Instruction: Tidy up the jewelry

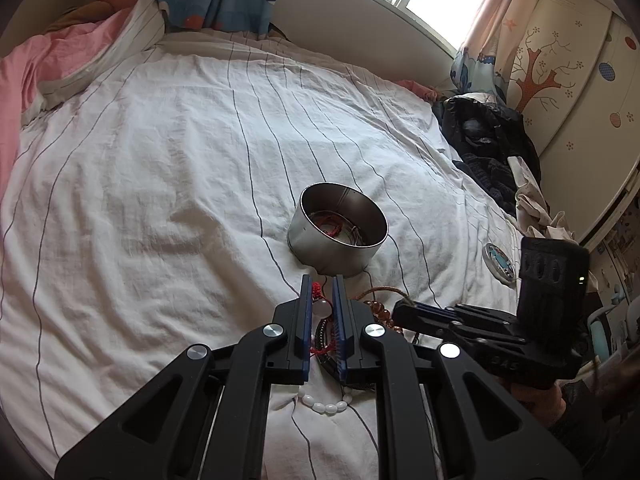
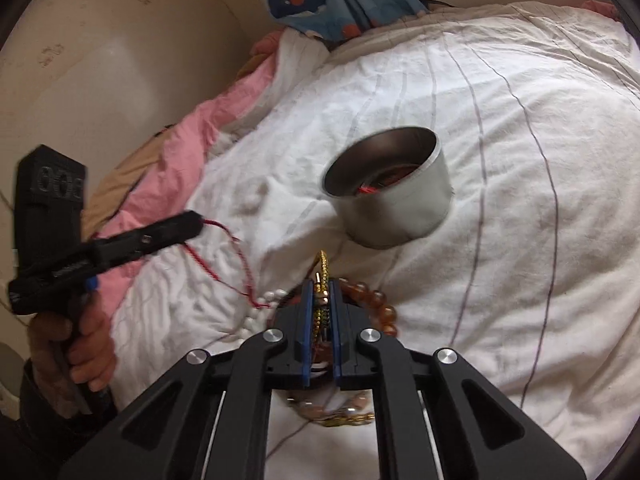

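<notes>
A round metal tin stands on the white striped bedspread with red jewellery inside. Just in front of it lies a heap of jewellery: amber beads, white beads and a dark bead band. My left gripper is shut on a red cord bracelet, which carries a pale bead and trails down to the heap. My right gripper is shut on a gold chain bracelet and holds it above the heap.
A small round lid with a blue face lies right of the tin. Dark clothes are piled at the bed's right edge by a wardrobe. A pink quilt bunches at the left. A hand grips the left tool.
</notes>
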`<state>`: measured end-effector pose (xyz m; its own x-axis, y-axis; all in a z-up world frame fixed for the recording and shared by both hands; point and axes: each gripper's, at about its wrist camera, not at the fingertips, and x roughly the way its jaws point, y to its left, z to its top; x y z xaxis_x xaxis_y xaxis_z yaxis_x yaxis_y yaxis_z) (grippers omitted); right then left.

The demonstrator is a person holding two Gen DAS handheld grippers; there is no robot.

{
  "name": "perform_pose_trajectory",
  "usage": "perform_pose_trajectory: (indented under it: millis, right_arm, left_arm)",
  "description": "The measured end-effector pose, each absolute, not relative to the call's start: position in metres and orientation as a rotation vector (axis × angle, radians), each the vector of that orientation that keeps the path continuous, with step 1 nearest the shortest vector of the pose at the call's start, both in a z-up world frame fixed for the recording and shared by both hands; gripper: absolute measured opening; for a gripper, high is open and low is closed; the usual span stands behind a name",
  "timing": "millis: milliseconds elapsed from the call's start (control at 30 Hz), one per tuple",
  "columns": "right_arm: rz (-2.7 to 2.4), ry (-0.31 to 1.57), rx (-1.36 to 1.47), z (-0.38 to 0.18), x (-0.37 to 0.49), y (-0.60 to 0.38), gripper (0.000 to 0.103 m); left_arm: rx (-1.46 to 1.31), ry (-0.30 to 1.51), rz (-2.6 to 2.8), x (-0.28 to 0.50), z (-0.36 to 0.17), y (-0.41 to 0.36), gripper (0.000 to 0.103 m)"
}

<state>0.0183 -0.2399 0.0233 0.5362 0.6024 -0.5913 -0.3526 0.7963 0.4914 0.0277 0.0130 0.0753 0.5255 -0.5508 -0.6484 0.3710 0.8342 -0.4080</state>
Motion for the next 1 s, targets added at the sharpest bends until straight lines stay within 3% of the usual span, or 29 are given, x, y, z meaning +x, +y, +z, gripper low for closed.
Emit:
perform_pose_trajectory:
  millis: [167,333,1000]
  right_arm:
    - [0.780,0.655,0.431,0.058,-0.003,-0.243,0.006]
    - [0.828,0.625,0.532,0.063,-0.003,-0.257,0.006]
    - [0.682,0.709,0.509,0.056,0.022,-0.265,0.006]
  left_arm:
    - [-0.229,0.856,-0.557,0.028,0.075,0.013,0.009]
    - [-0.228,0.858,-0.555,0.028,0.075,0.013,0.009]
    - [-0.254,0.800,-0.624,0.031,0.097,0.006,0.009]
